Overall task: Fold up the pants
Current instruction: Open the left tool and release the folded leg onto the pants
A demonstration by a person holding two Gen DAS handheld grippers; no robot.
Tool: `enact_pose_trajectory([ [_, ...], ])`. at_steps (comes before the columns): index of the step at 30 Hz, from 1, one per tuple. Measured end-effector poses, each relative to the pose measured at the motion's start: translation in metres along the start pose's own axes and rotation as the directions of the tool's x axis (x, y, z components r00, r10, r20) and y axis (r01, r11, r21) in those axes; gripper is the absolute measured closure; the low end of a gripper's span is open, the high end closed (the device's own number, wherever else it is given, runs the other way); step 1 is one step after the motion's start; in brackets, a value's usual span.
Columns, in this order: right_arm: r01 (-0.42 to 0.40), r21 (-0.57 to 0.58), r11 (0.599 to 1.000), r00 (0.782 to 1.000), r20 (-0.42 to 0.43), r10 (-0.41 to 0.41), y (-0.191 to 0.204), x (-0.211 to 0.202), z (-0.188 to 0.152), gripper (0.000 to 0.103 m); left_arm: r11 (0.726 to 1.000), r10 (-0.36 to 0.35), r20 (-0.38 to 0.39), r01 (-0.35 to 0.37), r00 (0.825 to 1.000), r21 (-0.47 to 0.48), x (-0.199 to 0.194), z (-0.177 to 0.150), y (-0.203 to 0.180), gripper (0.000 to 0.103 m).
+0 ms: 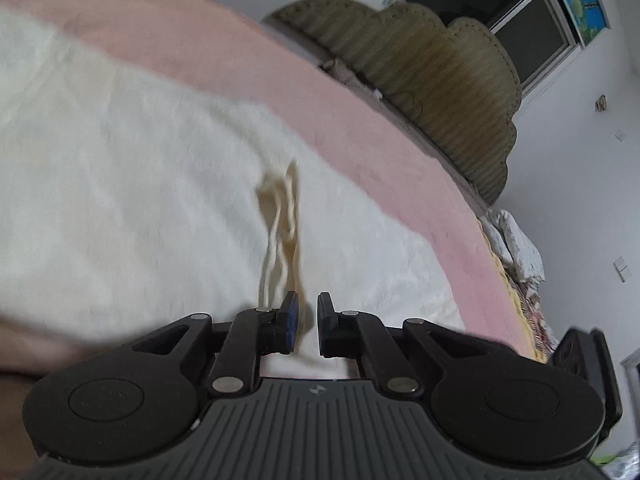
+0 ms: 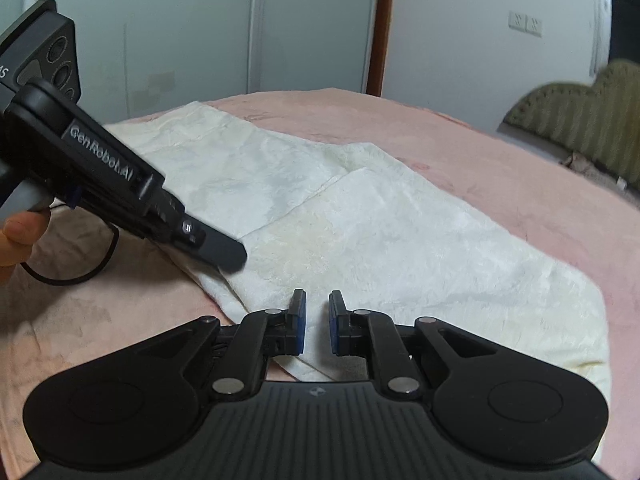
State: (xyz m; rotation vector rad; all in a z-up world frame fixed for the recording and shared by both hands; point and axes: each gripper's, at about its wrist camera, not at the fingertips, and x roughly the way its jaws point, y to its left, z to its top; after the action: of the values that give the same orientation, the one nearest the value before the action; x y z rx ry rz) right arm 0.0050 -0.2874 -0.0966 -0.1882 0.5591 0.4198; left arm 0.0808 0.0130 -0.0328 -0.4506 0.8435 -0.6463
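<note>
Cream pants (image 2: 360, 232) lying mid-bed on pink blanket (image 2: 500, 168), already folded over once, more folds pending; left gripper (image 1: 307, 322) and right gripper (image 2: 317, 322) hovering nearly closed, gripping nothing

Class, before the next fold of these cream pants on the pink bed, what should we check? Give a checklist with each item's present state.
1. Pants lying on the pink bedspread: ok.
2. A folded layer lies flat on top: ok.
3. Left gripper clear of the drawstring: cannot tell; the cord runs up to its narrowly parted jaws.
4. Right gripper pinching fabric: cannot tell; its jaws are almost shut over the near edge.
5. Grippers clear of each other: ok.
</note>
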Motion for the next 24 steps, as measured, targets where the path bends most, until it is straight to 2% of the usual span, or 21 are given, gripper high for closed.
enact_pose_trajectory([
  [1,0.001,-0.001,1.000,1.000,0.000,-0.001,0.000,0.000,0.000,0.091,1.000,0.001,0.020,-0.001,1.000,0.029,-0.001,0.007,-0.006,0.089],
  [3,0.005,-0.001,1.000,1.000,0.000,-0.005,0.000,0.001,0.001,0.091,0.996,-0.020,0.034,0.017,0.999,0.092,0.005,0.020,-0.020,0.078],
  [5,0.007,0.005,1.000,1.000,0.003,-0.007,0.000,0.001,0.000,0.092,0.987,-0.046,0.017,0.043,0.999,0.153,0.020,0.029,-0.038,0.059],
  [9,-0.002,0.036,0.999,1.000,0.010,0.002,-0.004,0.002,-0.002,0.092,0.978,-0.068,-0.023,0.071,0.997,0.197,0.062,0.037,-0.063,0.058],
  [11,-0.003,0.043,0.999,1.000,0.013,0.003,-0.005,0.002,-0.002,0.092,0.977,-0.043,-0.046,0.052,0.998,0.205,0.086,0.036,-0.064,0.058],
  [13,-0.006,0.045,0.999,1.000,0.011,0.005,-0.006,0.000,-0.001,0.092,0.975,0.061,-0.057,-0.047,0.997,0.217,0.104,0.033,-0.058,0.060],
  [14,-0.010,0.044,0.999,1.000,0.005,0.010,-0.007,-0.001,-0.001,0.092,0.969,0.111,-0.055,-0.096,0.992,0.226,0.109,0.029,-0.053,0.070],
  [16,-0.046,0.039,0.998,0.999,-0.010,0.047,-0.014,-0.008,0.003,0.091,0.962,0.151,-0.024,-0.141,0.988,0.235,0.106,0.024,-0.041,0.085],
  [17,-0.071,0.046,0.996,0.997,-0.014,0.072,-0.022,-0.015,0.004,0.091,0.959,0.162,-0.014,-0.154,0.987,0.239,0.102,0.023,-0.036,0.087],
  [18,-0.061,0.063,0.996,0.998,-0.005,0.061,-0.031,-0.022,0.004,0.091,0.962,0.159,-0.015,-0.151,0.987,0.229,0.099,0.023,-0.032,0.088],
  [20,0.043,0.107,0.993,0.999,0.011,-0.045,-0.054,-0.034,0.004,0.090,0.964,0.162,-0.011,-0.156,0.987,0.217,0.096,0.023,-0.027,0.090],
  [22,0.155,0.178,0.972,0.988,-0.009,-0.156,-0.081,-0.041,0.000,0.090,0.955,0.178,0.002,-0.174,0.984,0.239,0.096,0.021,-0.031,0.090],
  [24,0.203,0.241,0.949,0.976,-0.122,-0.178,-0.104,-0.038,-0.011,0.087,0.938,0.200,0.024,-0.198,0.980,0.283,0.096,0.016,-0.039,0.090],
])
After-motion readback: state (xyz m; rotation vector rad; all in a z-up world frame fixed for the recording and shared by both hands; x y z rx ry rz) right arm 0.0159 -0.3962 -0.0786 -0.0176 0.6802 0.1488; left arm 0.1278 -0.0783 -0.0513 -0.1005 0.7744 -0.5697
